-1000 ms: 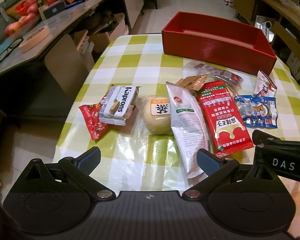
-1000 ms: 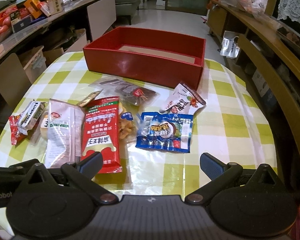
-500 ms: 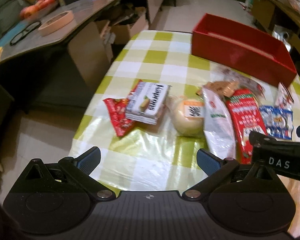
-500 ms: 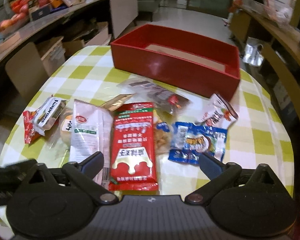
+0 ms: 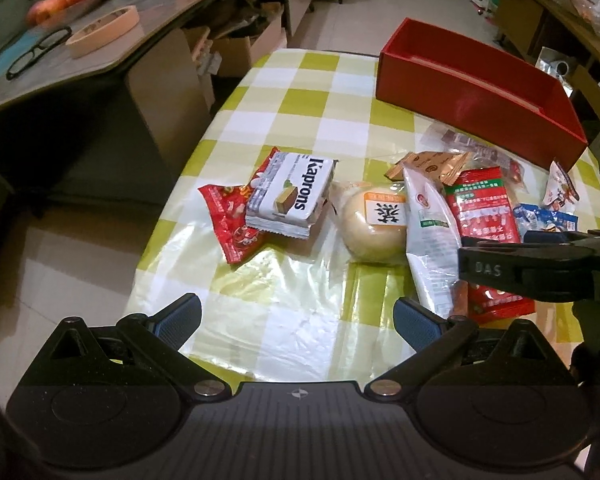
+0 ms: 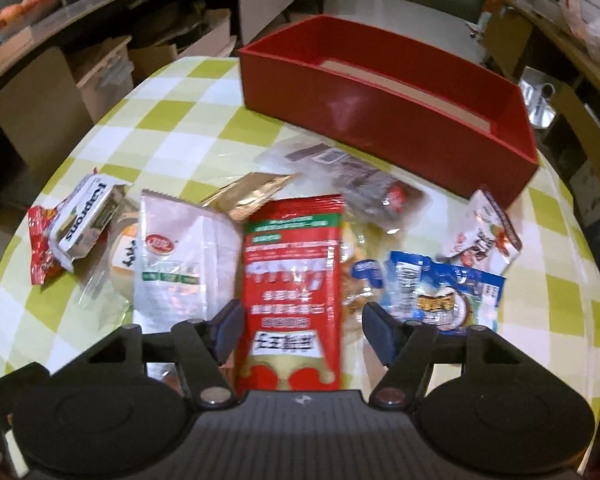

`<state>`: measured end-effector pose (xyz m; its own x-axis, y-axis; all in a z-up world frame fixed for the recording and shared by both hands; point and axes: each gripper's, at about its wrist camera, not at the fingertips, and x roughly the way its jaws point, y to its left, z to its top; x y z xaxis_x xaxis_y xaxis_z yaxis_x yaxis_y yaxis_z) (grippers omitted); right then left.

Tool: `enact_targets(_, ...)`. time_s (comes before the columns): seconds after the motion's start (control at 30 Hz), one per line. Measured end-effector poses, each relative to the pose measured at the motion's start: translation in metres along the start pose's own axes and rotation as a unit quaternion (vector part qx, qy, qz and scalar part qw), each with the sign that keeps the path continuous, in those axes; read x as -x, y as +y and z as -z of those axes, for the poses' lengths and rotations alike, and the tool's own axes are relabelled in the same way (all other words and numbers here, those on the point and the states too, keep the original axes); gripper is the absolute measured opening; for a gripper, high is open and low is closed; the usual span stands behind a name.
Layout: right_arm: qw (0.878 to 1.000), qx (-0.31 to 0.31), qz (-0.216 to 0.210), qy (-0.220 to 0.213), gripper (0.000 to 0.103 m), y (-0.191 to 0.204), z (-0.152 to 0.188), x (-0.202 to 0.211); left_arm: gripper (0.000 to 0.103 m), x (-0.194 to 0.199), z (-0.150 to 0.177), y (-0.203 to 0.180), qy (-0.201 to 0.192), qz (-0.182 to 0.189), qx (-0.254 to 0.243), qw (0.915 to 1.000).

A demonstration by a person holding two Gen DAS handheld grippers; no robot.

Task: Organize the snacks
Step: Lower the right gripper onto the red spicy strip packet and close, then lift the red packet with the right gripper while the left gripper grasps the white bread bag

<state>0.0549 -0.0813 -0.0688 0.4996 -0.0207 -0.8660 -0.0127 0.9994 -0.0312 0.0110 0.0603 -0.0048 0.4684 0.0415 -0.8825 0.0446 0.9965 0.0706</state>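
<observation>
Over the near edge of the checked table (image 6: 172,128), the right gripper (image 6: 300,332) is lowered around a red snack packet (image 6: 294,280).
Its jaws have just been closing, with the packet between them; the left pad seems to touch it, the right stands apart. The left gripper (image 5: 296,320) is held wide open and empty over bare cloth. The red box (image 6: 380,112) is set at the far edge.

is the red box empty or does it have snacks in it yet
Seems empty: the red box shows only bare floor inside; its near part is hidden.
</observation>
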Motion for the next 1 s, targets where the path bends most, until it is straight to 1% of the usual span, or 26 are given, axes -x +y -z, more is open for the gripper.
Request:
enact_targets(0.1, 1.000, 0.017, 0.007, 0.017, 0.071, 0.006, 0.003, -0.006, 0.103, -0.004, 0.001, -0.002, 0.009, -0.005, -0.007, 0.9999)
enact_targets(0.13, 1.000, 0.021, 0.008, 0.017, 0.069, 0.007, 0.004, -0.006, 0.103, -0.005, 0.002, -0.002, 0.011, -0.007, -0.010, 0.9999)
enact_targets(0.17, 1.000, 0.025, 0.004, 0.015, 0.064, 0.008, 0.004, -0.006, 0.103, -0.005, 0.002, -0.003, 0.012, -0.008, -0.011, 0.9998)
enact_targets(0.2, 1.000, 0.026, -0.001, 0.017, 0.062, 0.008, 0.004, -0.005, 0.103, -0.006, 0.003, -0.003, 0.013, -0.008, -0.012, 0.9998)
enact_targets(0.33, 0.999, 0.037, -0.002, 0.013, 0.060, 0.010, 0.007, -0.005, 0.103, -0.006, 0.003, -0.003, 0.014, -0.008, -0.014, 0.9998)
enact_targets(0.47, 0.999, 0.043, -0.013, 0.015, 0.057, 0.007, 0.010, 0.000, 0.103, -0.008, 0.003, -0.004, 0.023, -0.006, -0.013, 0.9996)
enact_targets(0.63, 0.999, 0.046, -0.020, 0.012, 0.055, 0.001, 0.014, 0.010, 0.103, -0.009, 0.003, -0.012, 0.023, -0.003, -0.024, 0.9995)
enact_targets(0.9, 0.999, 0.040, -0.029, 0.003, 0.054, -0.014, 0.019, 0.023, 0.103, -0.016, 0.002, -0.022, 0.042, 0.006, -0.020, 0.9989)
enact_targets(1.0, 0.999, 0.039, -0.031, 0.000, 0.054, -0.019, 0.023, 0.029, 0.103, -0.016, 0.002, -0.028, 0.039, 0.001, -0.025, 0.9989)
